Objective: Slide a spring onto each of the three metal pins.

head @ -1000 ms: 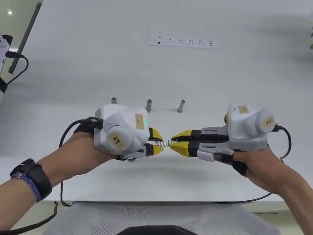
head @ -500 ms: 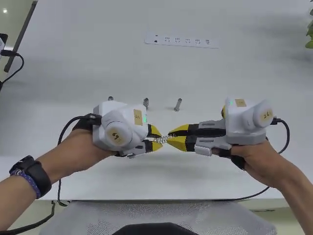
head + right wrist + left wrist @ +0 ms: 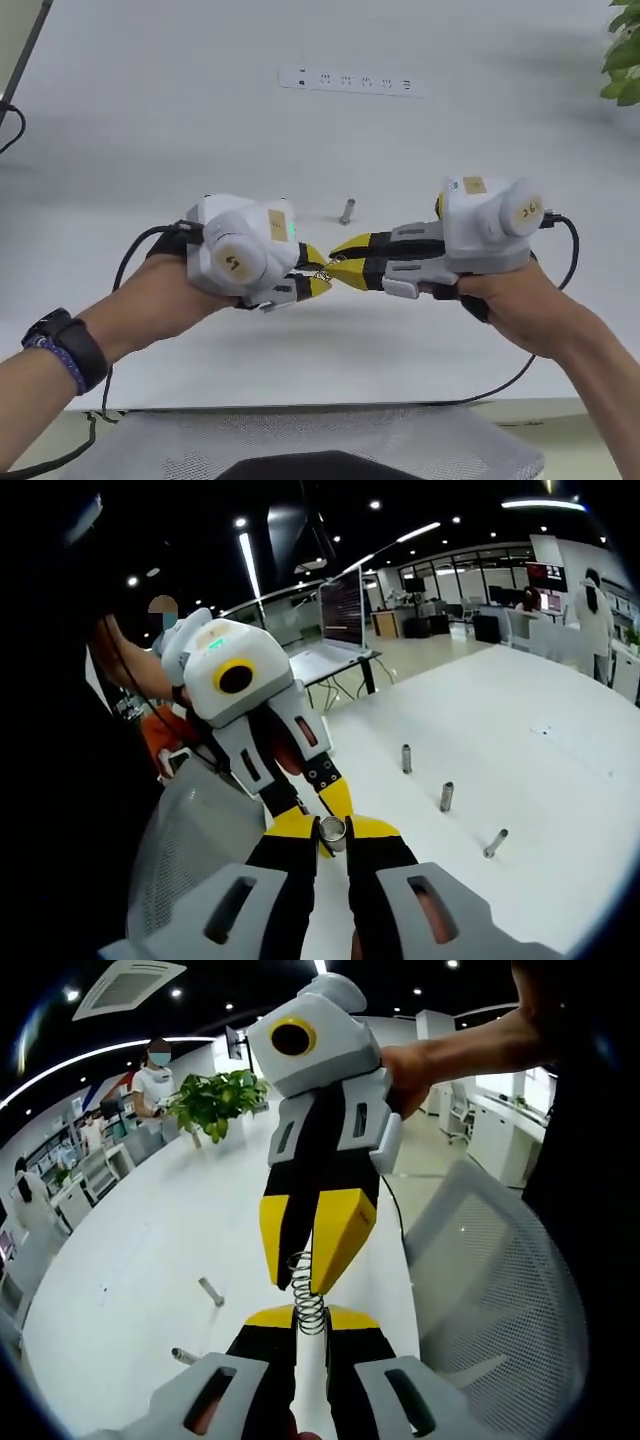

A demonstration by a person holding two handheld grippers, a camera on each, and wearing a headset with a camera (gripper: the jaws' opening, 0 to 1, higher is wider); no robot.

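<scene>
A small metal spring [image 3: 323, 273] spans the short gap between my two grippers, held in the air above the white table [image 3: 150, 130]. My left gripper [image 3: 314, 277] is shut on one end; the spring [image 3: 308, 1298] rises from between its yellow jaws. My right gripper [image 3: 337, 270] faces it tip to tip and is shut on the other end, where the spring [image 3: 332, 832] shows end-on as a ring. Three short metal pins [image 3: 406, 758] [image 3: 447, 796] [image 3: 494, 842] stand on the table beyond. One pin [image 3: 346, 211] shows just behind the grippers; the left gripper's body hides the others.
A white power strip [image 3: 345, 82] lies at the far side of the table. Green plant leaves [image 3: 625, 55] reach in at the top right. Gripper cables trail off the front table edge [image 3: 330, 404], with a mesh chair [image 3: 300, 445] below it.
The two grippers have closed in on each other, so less of the spring shows between their tips. The head camera has shifted, and two pins are now hidden behind the left gripper.
</scene>
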